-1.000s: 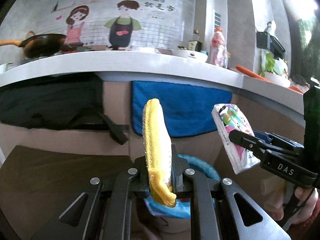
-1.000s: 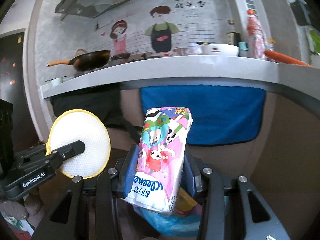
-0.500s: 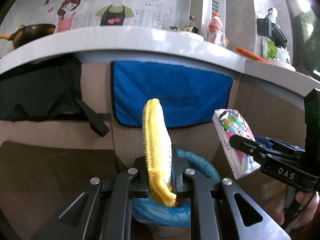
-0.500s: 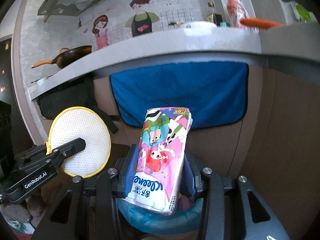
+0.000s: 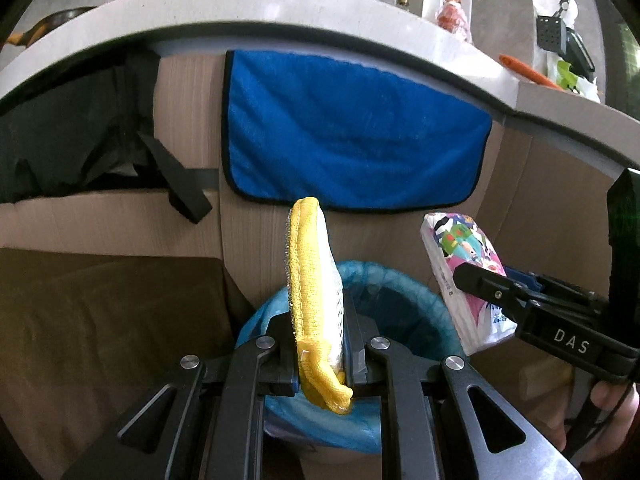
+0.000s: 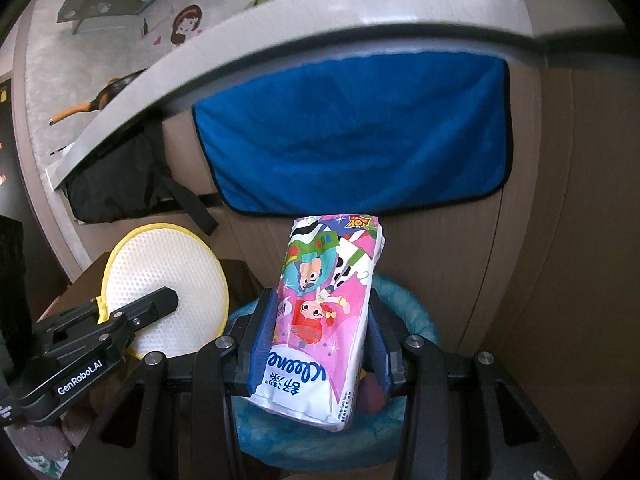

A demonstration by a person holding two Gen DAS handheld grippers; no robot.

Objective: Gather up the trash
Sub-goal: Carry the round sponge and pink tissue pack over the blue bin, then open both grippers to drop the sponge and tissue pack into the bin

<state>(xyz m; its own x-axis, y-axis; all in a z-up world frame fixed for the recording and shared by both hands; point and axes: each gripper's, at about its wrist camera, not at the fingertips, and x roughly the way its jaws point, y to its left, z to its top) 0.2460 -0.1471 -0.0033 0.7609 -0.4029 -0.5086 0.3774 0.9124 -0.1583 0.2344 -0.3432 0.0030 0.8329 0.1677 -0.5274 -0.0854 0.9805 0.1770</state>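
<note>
Your left gripper (image 5: pixel 320 344) clamps the yellow scrub pad (image 5: pixel 314 300) (edge-on); right gripper (image 6: pixel 320 344) grips the tissue pack (image 6: pixel 324 320), both frame-center w/ the blue-lined bin (image 5: pixel 400 300) behind.

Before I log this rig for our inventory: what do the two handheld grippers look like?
Both are matte black. The left gripper carries a white "GenRobot.AI" label; the right gripper reads "DAS". Each has angular linkage arms with cutouts and silver screws. The right one's jaws are lined with blue pads. A bare hand and thin cable show beside it.
</note>
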